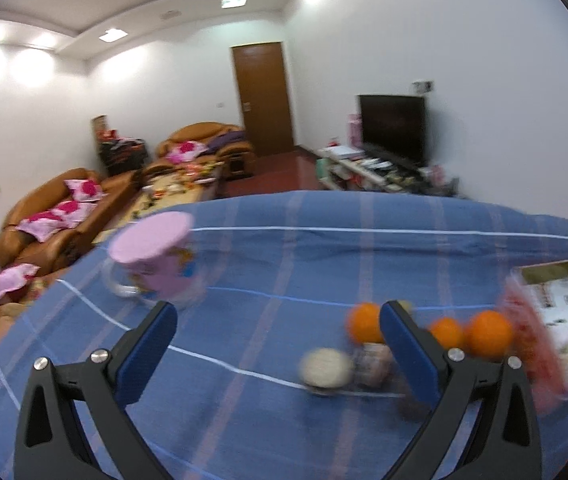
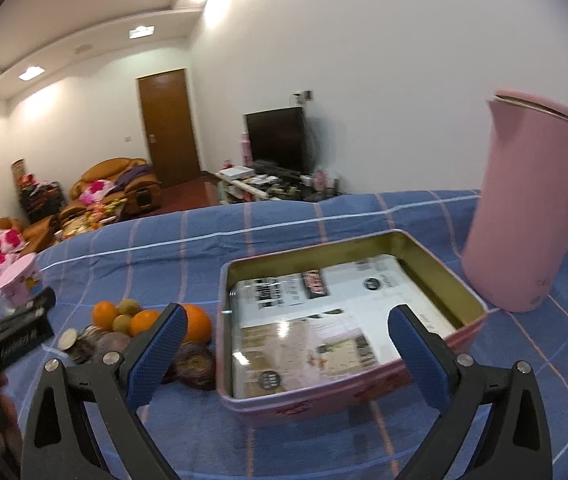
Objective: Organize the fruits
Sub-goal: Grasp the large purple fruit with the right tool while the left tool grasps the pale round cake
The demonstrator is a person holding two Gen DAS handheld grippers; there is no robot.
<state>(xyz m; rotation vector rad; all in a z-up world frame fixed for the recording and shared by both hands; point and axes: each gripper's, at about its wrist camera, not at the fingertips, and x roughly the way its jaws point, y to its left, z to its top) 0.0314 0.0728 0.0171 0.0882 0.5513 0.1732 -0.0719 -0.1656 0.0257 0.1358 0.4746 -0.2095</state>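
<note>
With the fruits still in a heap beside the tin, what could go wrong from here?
1. The oranges and kiwis lie packed in one heap, so the open left gripper may nudge a neighbour and set it rolling over the blue cloth.
2. The tall pink jug stands close to the tin box; a swing towards the tin might tip it.
3. The left wrist view is blurred, so aiming may be poor.

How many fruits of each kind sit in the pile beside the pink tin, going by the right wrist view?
Oranges: 3
Green kiwis: 2
Dark purple fruits: 2
Total: 7, all outside the pink tin. The blurred things at the pile's left edge are not counted.
</note>
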